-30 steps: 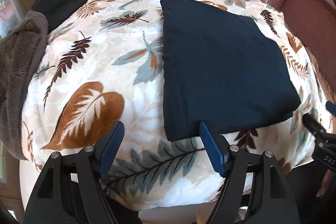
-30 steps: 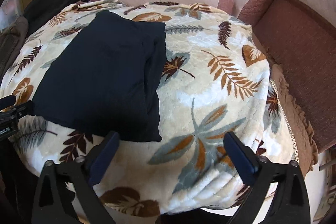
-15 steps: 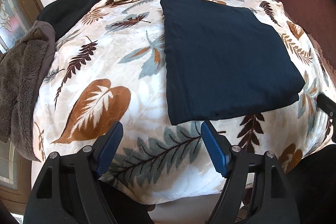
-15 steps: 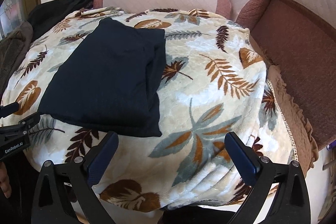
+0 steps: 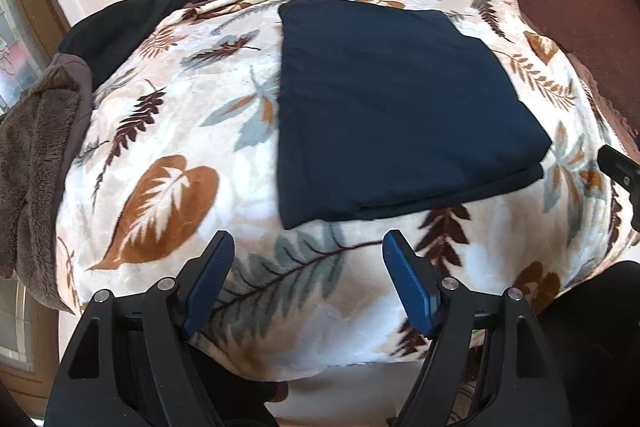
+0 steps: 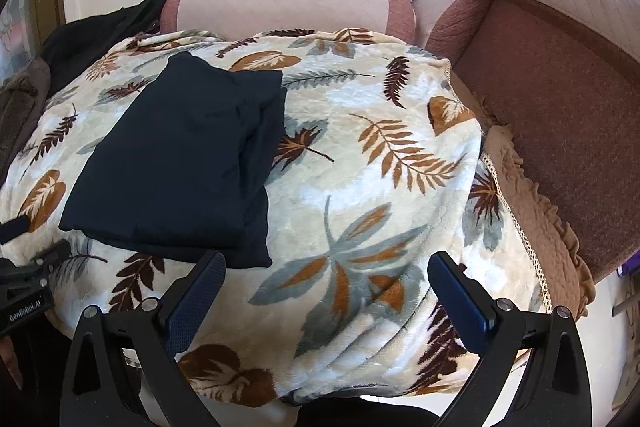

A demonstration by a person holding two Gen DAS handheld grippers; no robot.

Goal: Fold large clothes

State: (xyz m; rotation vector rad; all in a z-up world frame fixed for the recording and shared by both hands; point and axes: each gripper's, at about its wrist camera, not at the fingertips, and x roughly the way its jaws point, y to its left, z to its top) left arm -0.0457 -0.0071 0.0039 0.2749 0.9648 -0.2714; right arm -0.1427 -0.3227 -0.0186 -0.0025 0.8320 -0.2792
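A dark navy garment (image 5: 396,107) (image 6: 180,163) lies folded into a flat rectangle on a cream blanket with a leaf print (image 5: 168,131) (image 6: 360,187). My left gripper (image 5: 308,259) hangs open just short of the garment's near edge, with nothing between its blue pads. Over the blanket's front edge my right gripper (image 6: 326,283) stands open and empty, its left fingertip (image 6: 208,267) close to the garment's near right corner. Each gripper shows at the side of the other's view.
A black garment (image 5: 136,19) drapes over the sofa's far left end. A brown fleecy garment (image 5: 36,155) hangs at the left edge. The pink and rust sofa back (image 6: 280,3) and bare seat (image 6: 560,131) lie behind and to the right.
Both grippers have drawn back from the folded garment toward the blanket's front edge, so it looks smaller and farther. Both stay open and empty.
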